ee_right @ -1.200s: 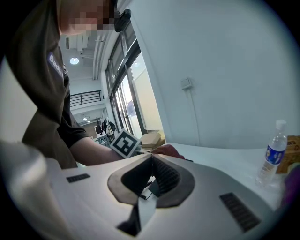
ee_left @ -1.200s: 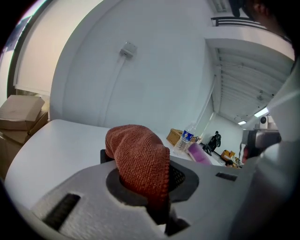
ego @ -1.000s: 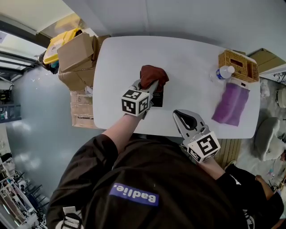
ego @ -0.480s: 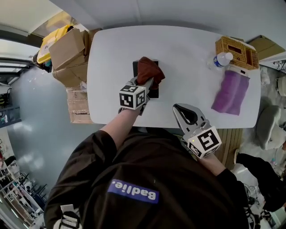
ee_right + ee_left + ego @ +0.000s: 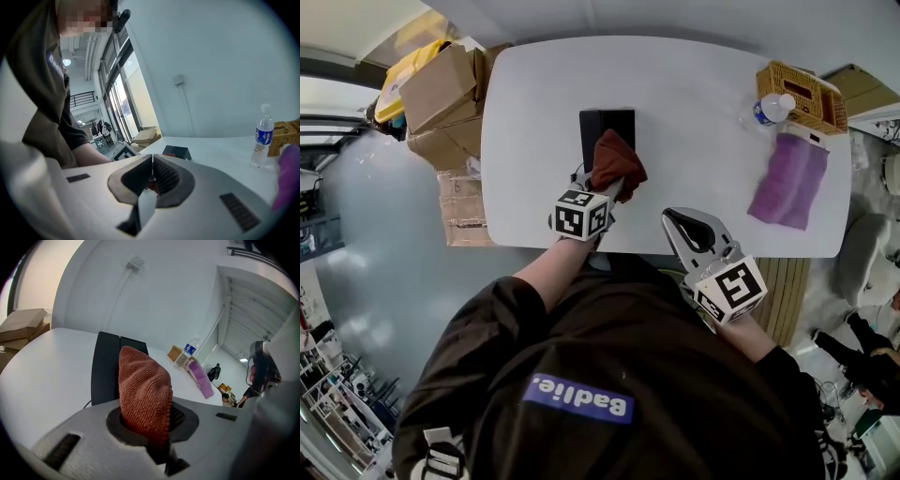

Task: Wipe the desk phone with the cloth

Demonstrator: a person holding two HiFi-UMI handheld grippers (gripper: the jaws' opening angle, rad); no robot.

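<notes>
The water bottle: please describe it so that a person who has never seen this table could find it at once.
On the white table, go to the far right corner, where a woven basket stands. The water bottle stands just left of it, beyond a purple cloth: the only clear thing there, with a blue label and white cap.

A coarse, knitted-looking weave is seen on the matt cloth (image 5: 143, 390). The desk phone (image 5: 108, 366) is shown in smooth, dull black plastic. The table (image 5: 534, 112) is smooth and white, faintly sheened. Woven wicker is shown by the basket (image 5: 823, 105), clear plastic by the bottle (image 5: 766, 110), matt cardboard by the boxes (image 5: 441, 89)
</notes>
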